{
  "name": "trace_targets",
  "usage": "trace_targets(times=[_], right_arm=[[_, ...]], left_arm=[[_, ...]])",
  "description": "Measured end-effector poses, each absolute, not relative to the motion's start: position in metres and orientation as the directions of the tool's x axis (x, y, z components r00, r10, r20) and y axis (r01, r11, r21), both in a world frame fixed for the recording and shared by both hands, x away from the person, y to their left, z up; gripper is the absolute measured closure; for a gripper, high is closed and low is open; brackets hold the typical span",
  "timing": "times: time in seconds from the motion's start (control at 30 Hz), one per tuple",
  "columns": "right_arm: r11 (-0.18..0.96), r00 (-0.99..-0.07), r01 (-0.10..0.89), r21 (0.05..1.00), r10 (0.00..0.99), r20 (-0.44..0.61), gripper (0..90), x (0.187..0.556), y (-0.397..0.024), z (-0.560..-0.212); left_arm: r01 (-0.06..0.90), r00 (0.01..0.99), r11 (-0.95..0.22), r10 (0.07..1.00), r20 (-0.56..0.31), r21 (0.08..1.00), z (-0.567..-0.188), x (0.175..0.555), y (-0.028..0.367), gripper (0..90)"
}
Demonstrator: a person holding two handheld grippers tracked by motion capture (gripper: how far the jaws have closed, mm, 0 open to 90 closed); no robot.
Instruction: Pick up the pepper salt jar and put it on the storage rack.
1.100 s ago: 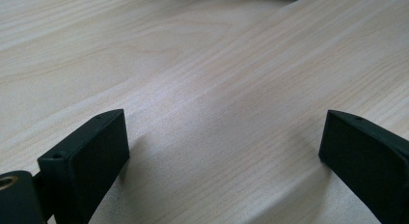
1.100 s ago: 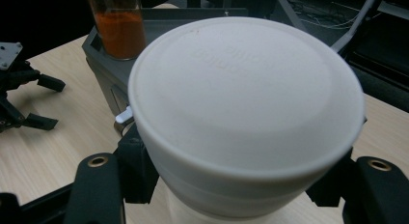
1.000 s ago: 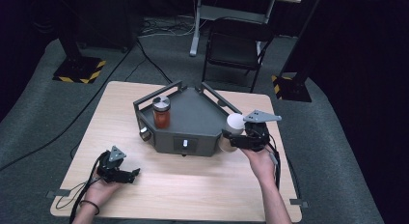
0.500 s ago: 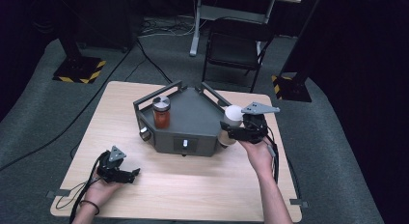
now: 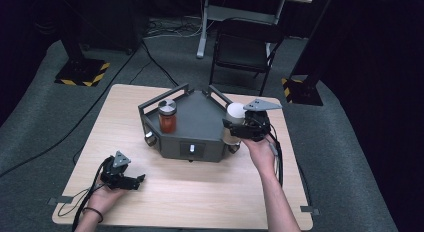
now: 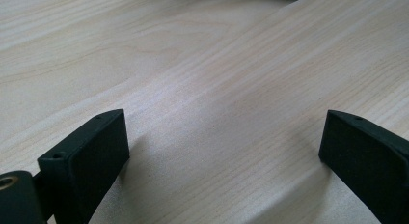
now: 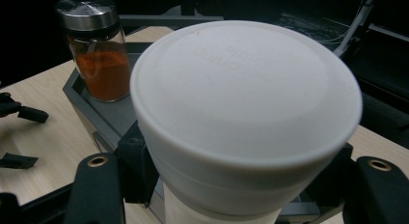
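My right gripper (image 5: pixel 235 128) is shut on a white-capped bottle (image 5: pixel 233 114) and holds it upright at the right edge of the dark grey tray (image 5: pixel 200 127). In the right gripper view the white cap (image 7: pixel 246 103) looms between my jaws. A glass spice jar (image 5: pixel 167 116) of orange powder with a metal lid stands on the tray's left part, and it appears as the jar (image 7: pixel 96 50) beyond the cap. My left gripper (image 5: pixel 137 181) rests open on the table (image 5: pixel 200 192) at the front left, with bare wood (image 6: pixel 217 113) between its jaws.
The tray has raised rails at the back and knobs on its front face. A black chair (image 5: pixel 245 52) and stand bases sit on the floor behind the table. The left gripper's cable (image 5: pixel 75 207) trails off the table's front left corner.
My right gripper has carried the white-capped bottle a little leftward, onto the tray's right edge. The left gripper has stayed where it was.
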State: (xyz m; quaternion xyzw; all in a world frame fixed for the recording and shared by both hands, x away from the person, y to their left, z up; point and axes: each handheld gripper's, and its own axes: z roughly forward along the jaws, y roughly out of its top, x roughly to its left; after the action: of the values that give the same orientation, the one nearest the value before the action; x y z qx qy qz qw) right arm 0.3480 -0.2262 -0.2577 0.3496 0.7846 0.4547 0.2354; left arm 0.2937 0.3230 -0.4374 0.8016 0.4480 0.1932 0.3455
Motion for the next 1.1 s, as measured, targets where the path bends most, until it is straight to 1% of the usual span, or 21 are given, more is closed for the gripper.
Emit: trace_targets(times=[0.4, 1.1], right_arm=[[0.313, -0.638, 0.345, 0.885, 0.770, -0.023, 34.1, 0.366, -0.222, -0.261], [0.304, -0.622, 0.361, 0.882, 0.783, -0.016, 33.9, 0.387, -0.209, -0.262]], left_arm=[[0.585, 0.524, -0.360, 0.852, 0.000, 0.727, -0.437, 0.294, 0.323, 3.0], [0.584, 0.525, -0.360, 0.851, 0.000, 0.727, -0.438, 0.294, 0.323, 2.8]])
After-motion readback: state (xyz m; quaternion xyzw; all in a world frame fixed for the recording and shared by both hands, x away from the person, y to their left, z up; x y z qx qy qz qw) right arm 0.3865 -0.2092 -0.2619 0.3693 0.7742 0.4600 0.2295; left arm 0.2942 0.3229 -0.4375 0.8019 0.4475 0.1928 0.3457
